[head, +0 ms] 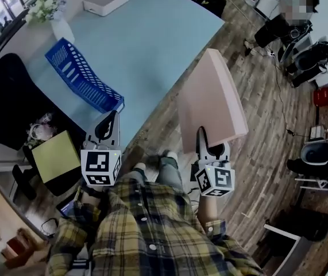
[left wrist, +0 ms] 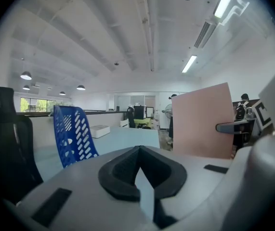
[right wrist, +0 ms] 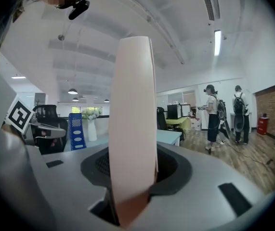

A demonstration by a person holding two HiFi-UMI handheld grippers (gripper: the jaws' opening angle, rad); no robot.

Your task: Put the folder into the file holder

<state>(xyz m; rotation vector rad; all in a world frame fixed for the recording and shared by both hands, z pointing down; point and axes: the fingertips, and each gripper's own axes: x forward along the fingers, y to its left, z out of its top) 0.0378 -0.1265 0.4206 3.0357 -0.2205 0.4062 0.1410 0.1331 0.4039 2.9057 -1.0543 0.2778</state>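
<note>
Right gripper (right wrist: 132,179): jaws clamped on the lower edge of the pink folder (right wrist: 133,105), which stands on edge between the pads and rises well above them. Seen from the head view, the same gripper (head: 211,145) carries the folder (head: 209,96) upright in the air over the wooden floor (head: 267,114), just off the corner of the light-blue table (head: 152,33) and not yet at the holder. Handling, as judged: a board folder, stiff, since it stands from one low pinch without drooping; probably light; smooth-faced, so liable to pivot or slide in a narrow grip. Best hold: the bottom edge near its middle, as now, with the far upper edge left free to enter first. Left gripper (left wrist: 139,177): jaws together, nothing between them; in the head view it (head: 107,125) hovers at the table's near edge, available to steady either item. Blue file holder (head: 83,76): perforated plastic, set on the table near that edge, just ahead of the left gripper and well apart from the folder; likely light enough to shift if the folder knocks its wall.
</note>
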